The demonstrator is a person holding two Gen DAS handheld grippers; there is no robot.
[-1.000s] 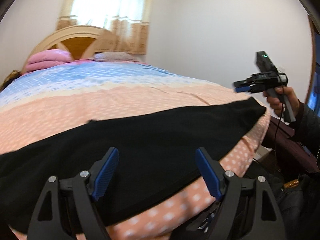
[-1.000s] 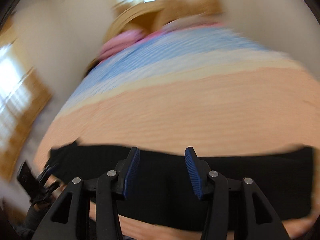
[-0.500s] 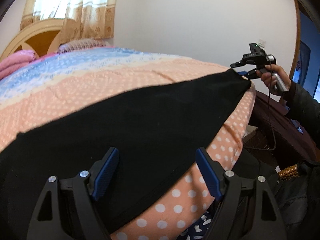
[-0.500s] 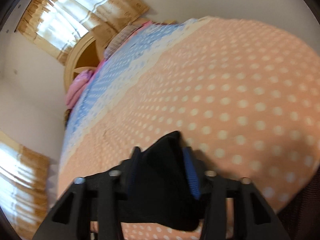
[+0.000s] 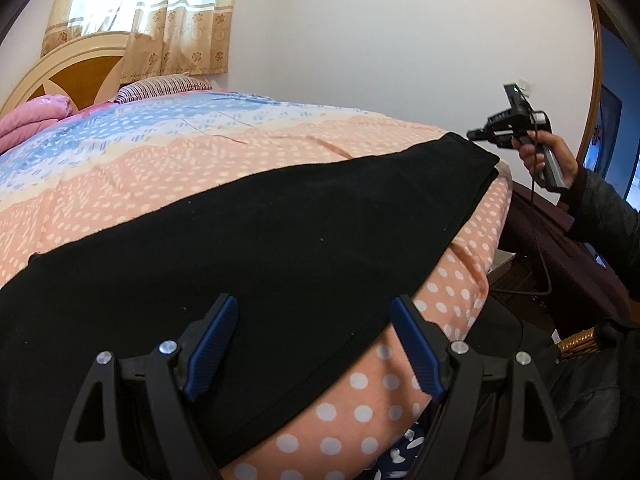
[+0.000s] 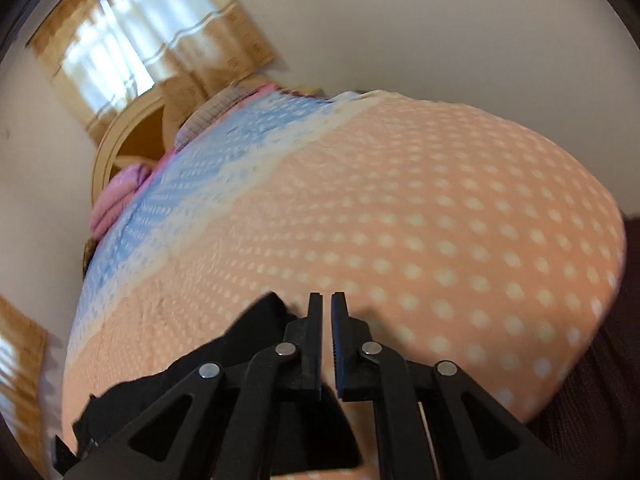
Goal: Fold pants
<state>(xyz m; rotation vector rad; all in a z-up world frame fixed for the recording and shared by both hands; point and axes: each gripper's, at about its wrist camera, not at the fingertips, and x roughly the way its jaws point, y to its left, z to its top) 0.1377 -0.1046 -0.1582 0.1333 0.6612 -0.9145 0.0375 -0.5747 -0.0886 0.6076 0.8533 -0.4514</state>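
Observation:
Black pants [image 5: 256,256] lie stretched across the foot of the bed, from lower left to the far right corner. My left gripper [image 5: 314,344] is open and hovers over the pants' near edge. My right gripper [image 6: 326,320] is shut with a narrow gap between its jaws; nothing shows between them. It also shows in the left wrist view [image 5: 496,133], held in a hand just past the pants' far right end. In the right wrist view the pants [image 6: 240,344] lie to the left of and below the fingers.
The bed's peach dotted cover [image 5: 168,176] fills most of both views, blue towards the headboard [image 5: 68,76]. Pink bedding [image 5: 28,118] and a striped pillow [image 5: 164,86] lie at the head. Dark furniture [image 5: 560,248] and a basket [image 5: 580,340] stand to the right of the bed.
My right gripper has shut; half a second ago the pants' end lay between its open fingers, and now it is off to their left. The left gripper stays open over the pants.

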